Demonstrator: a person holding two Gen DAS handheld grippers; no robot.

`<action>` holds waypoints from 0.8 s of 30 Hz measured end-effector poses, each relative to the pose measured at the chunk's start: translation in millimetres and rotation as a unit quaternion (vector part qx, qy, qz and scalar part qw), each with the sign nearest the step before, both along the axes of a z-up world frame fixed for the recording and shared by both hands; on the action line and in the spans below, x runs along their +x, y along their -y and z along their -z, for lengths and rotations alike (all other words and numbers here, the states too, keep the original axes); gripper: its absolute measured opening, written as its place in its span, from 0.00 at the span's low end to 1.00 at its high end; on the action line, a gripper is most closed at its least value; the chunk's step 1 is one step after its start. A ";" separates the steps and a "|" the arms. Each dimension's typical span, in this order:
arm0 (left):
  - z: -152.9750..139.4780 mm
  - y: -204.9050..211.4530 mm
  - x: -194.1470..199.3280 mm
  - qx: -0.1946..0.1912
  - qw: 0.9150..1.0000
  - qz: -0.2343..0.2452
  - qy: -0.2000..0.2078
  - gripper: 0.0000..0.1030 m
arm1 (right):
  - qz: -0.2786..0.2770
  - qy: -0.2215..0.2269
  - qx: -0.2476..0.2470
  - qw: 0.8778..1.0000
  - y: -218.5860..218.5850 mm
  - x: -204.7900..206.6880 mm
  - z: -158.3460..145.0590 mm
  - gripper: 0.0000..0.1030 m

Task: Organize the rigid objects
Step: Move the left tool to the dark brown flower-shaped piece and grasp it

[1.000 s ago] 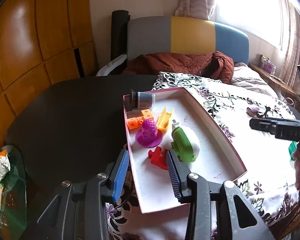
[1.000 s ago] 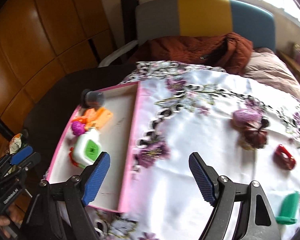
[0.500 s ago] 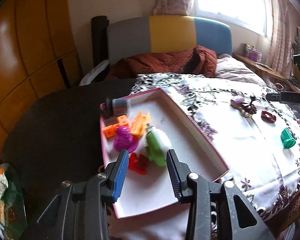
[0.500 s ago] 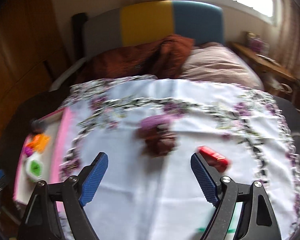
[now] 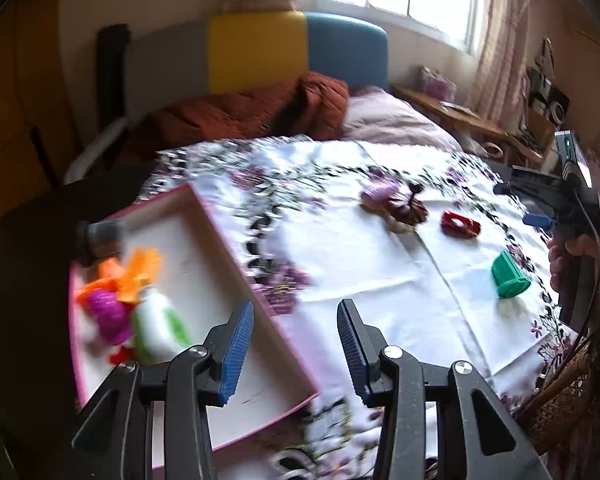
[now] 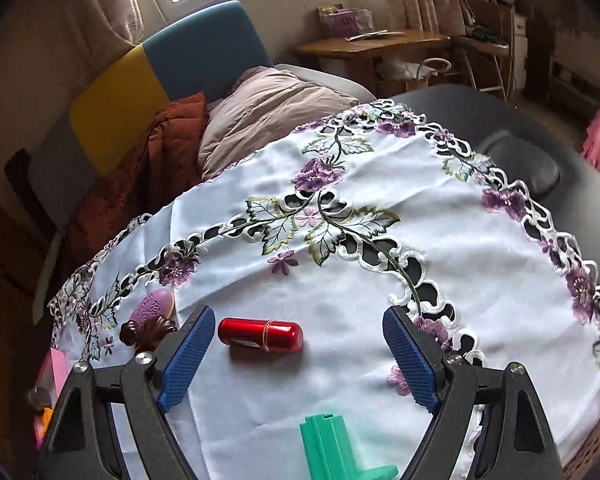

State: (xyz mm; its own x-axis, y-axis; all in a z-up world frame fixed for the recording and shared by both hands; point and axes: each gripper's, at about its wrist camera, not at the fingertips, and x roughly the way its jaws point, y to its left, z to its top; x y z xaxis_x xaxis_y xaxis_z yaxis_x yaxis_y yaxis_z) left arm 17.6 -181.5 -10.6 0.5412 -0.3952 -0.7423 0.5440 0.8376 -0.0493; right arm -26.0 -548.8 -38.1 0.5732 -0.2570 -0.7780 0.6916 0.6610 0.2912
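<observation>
Embroidered tablecloth (image 6: 340, 288), rust blanket (image 5: 260, 112), wooden desk (image 6: 372, 42).

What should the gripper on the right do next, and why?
Probably ease the right gripper forward and down onto the red capsule. Its jaws are wide open and empty, the capsule lies loose on the tablecloth just ahead, outside the pink tray.

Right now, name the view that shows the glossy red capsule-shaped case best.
Right wrist view: the glossy red capsule-shaped case lies sharp, close, whole on the white embroidered tablecloth. Left wrist view shows it small, farther off, slightly blurred.
</observation>
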 end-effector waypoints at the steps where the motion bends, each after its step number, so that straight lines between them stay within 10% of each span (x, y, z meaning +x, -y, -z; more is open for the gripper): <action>1: 1.3 6.7 1.2 0.000 1.000 0.008 -0.005 0.43 | 0.002 -0.002 0.001 1.000 -0.7 -0.7 0.9 0.85; 24: 33.9 192.8 70.1 0.020 0.993 0.120 -0.001 0.56 | -0.007 -0.008 0.019 1.000 -0.2 2.8 6.5 0.85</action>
State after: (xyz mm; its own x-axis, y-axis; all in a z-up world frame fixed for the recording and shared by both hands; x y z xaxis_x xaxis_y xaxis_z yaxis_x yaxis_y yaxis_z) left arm 87.7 -374.3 -44.6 0.4338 -0.4833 -0.7604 0.7283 0.6850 -0.0199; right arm -23.2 -548.6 -44.6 0.5648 -0.2189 -0.7957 0.6864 0.6599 0.3056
